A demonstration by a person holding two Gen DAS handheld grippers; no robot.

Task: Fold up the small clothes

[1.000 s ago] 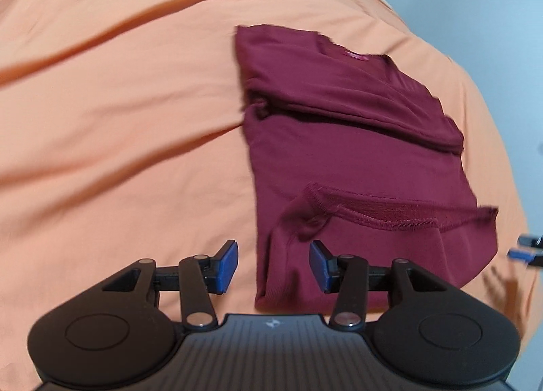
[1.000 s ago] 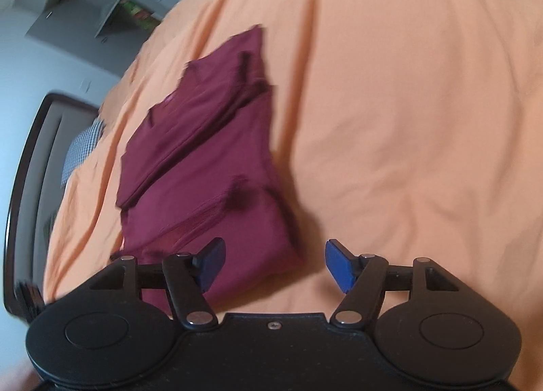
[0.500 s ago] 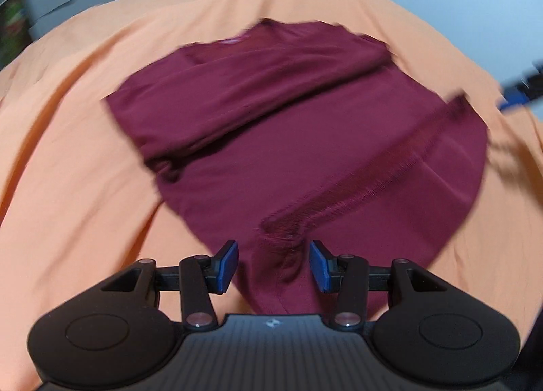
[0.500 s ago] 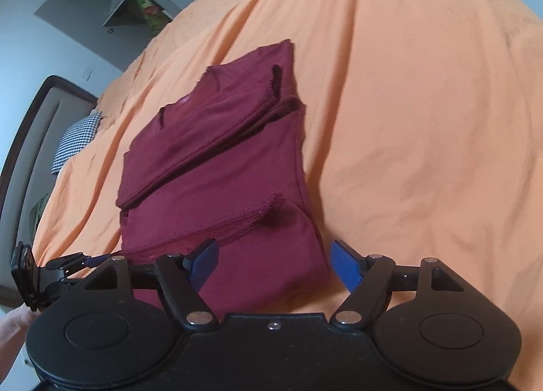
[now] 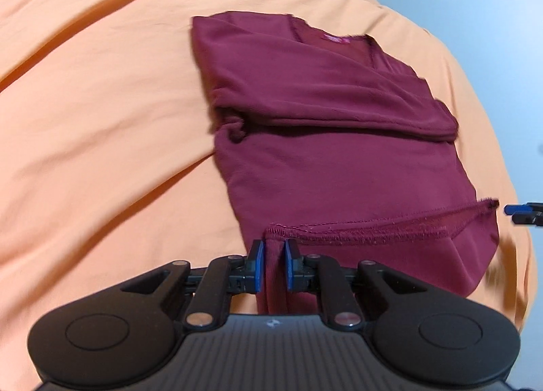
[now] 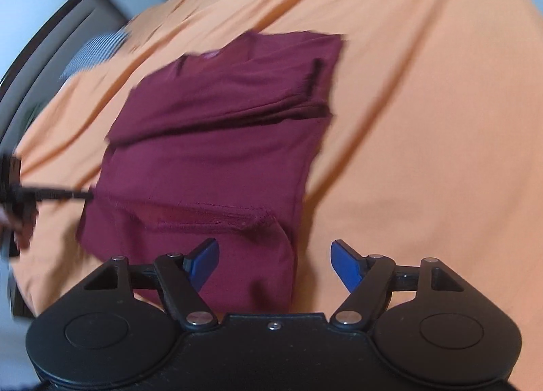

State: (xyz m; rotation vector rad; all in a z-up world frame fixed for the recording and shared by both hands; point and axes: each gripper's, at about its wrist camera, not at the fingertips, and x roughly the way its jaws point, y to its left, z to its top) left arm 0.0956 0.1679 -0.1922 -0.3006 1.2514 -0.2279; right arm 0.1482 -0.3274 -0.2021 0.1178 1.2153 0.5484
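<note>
A maroon T-shirt [image 5: 325, 160] lies partly folded on the orange bedsheet [image 5: 101, 119], its sleeves folded in across the chest and the bottom hem turned up. My left gripper [image 5: 271, 265] is shut on the shirt's near-left hem corner, cloth pinched between the blue pads. In the right wrist view the same T-shirt [image 6: 217, 153] fills the centre. My right gripper [image 6: 275, 265] stands open over the shirt's near-right corner, nothing between its fingers. The left gripper's tip [image 6: 68, 194] shows at the shirt's left edge there, and the right gripper's blue tip [image 5: 519, 211] shows at the right edge in the left view.
The orange bedsheet [image 6: 424, 119] spreads wide on both sides of the shirt. A checked pillow [image 6: 91, 55] and a dark headboard [image 6: 51, 28] lie at the far left. A pale wall [image 5: 475, 1] is behind the bed's far edge.
My left gripper has closed on the hem corner; it was open half a second ago. The right gripper swung round to the shirt's near-right corner and stays open.
</note>
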